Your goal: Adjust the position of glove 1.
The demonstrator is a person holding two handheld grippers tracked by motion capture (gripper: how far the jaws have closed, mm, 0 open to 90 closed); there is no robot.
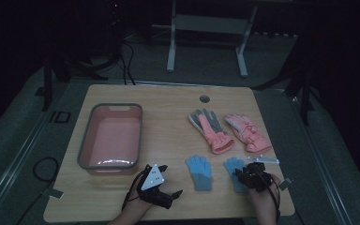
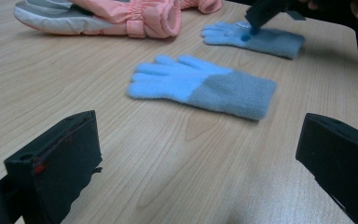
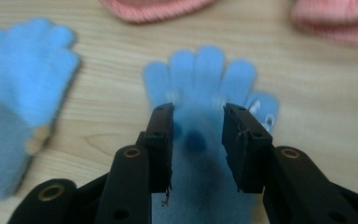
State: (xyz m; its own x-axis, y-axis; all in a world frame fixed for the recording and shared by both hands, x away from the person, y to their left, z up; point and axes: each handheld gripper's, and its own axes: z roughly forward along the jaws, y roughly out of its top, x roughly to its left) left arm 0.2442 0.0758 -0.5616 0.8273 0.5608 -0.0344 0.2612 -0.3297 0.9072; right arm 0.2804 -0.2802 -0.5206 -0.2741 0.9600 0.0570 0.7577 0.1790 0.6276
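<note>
We are lowering the right gripper [image 3: 198, 140] – jaws apart, nothing pinched yet – over the blue glove [image 3: 205, 93] at the frame's centre, aiming to close squarely on its palm, while the left gripper [image 2: 200, 154] is waiting wide open.

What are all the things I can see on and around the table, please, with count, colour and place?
blue gloves: two, light blue with grey cuffs, near edge of the table; left one lies free, right one lies under the right gripper
pink gloves: two, pink, one with a grey palm and one all pink, right half of the table, beyond the blue ones
basin: one, pink with grey rim, left half of the table
table: one, light wood
frame: one, white metal legs, on the floor beyond the table
left gripper: black, jaws open, near edge beside the basin
right gripper: black, jaws apart over the right blue glove, pads not pressing it
</note>
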